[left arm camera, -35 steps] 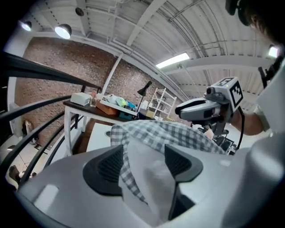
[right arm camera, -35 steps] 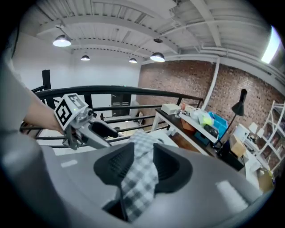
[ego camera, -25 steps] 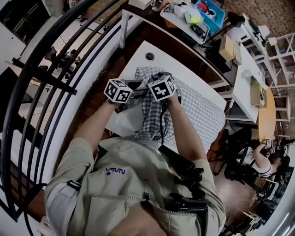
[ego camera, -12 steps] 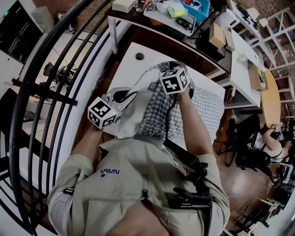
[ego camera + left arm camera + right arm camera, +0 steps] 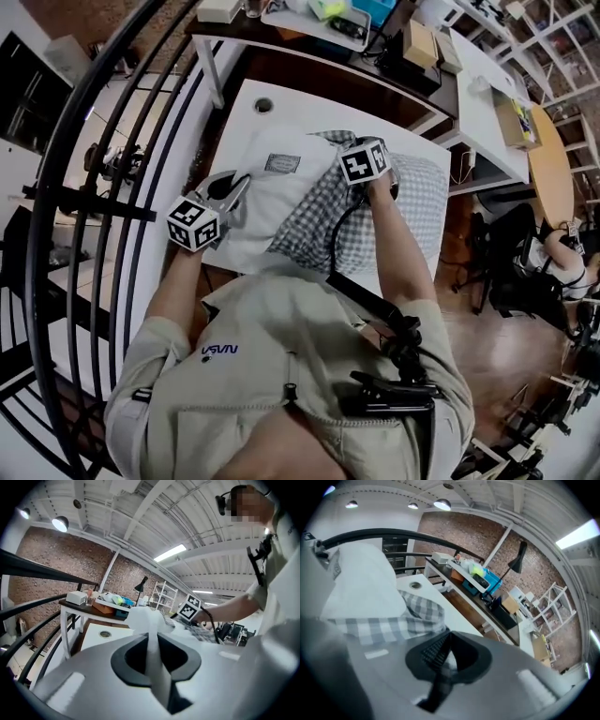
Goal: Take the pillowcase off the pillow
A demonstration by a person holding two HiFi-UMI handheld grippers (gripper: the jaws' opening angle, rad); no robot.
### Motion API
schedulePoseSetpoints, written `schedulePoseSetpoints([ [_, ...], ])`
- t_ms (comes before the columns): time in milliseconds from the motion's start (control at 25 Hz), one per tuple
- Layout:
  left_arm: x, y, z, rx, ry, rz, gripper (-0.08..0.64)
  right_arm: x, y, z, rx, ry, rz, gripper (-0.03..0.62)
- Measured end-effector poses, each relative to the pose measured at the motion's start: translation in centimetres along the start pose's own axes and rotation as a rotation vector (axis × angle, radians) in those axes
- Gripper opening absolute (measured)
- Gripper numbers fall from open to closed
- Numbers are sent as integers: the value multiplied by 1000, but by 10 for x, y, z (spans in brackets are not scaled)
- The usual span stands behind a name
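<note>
Compared with a second ago, the two grippers are no longer bunched together over the middle of the surface (image 5: 246, 111). They're pulled apart now. The left gripper (image 5: 234, 186) is found out by the left edge, and its jaws have just been closing. A fold of the white pillow (image 5: 267, 202) is pinched tight between them, which is seen plainly in the left gripper view, so that one's clenched on the pillow.

Way more of the pillow is uncovered than before. Its left half is bare, and a small sewn label (image 5: 281, 163) can be seen on it now, where earlier that part was still hidden under checked cloth.

The checked pillowcase (image 5: 323, 214) is peeled back toward the right and only the right part of the pillow is still covered by it. Both are lying on the surface, with the near end drooping over the edge by the person's chest.

The right gripper (image 5: 446, 641) is shifted over to the right, and its jaws are clamped shut on a bit of the checked pillowcase. The fabric is seen squeezed between them in the right gripper view.
</note>
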State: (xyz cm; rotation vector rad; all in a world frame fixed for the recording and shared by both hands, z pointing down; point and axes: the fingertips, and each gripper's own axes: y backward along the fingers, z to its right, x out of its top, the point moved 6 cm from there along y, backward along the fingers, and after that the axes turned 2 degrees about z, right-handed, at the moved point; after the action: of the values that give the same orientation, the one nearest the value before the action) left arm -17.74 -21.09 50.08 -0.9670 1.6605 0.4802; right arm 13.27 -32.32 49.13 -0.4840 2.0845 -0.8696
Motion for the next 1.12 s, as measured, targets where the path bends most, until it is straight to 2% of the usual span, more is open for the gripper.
schedulePoseSetpoints([
  [80,-2,-12,-3,-4,-19,-34,56,9,10,-3,-7,-24,66,27],
  [200,-1,-10,-6,50,-36,-48,185,21,42,-7,-28,-114,183,95],
  [280,3,3,-2,86,-67,-34,263,22,75,-13,-50,-195,268,95],
  [400,10,29,11,103,-129,10,276,3,123,-34,-71,-287,349,95],
  [520,3,46,26,65,-182,-7,276,-27,160,-75,-40,-333,341,95],
  [720,-35,48,66,-53,-255,-145,290,-65,201,-139,49,-362,313,95],
  [880,-63,51,93,-48,-308,-229,305,-84,206,-190,194,-348,288,108],
  [960,-80,46,99,-38,-339,-290,324,-96,197,-211,265,-323,257,136],
  [1040,-91,37,99,-22,-370,-345,341,-100,185,-226,291,-275,232,161],
  [1120,-99,32,92,-9,-389,-391,342,-97,170,-242,266,-213,223,164],
])
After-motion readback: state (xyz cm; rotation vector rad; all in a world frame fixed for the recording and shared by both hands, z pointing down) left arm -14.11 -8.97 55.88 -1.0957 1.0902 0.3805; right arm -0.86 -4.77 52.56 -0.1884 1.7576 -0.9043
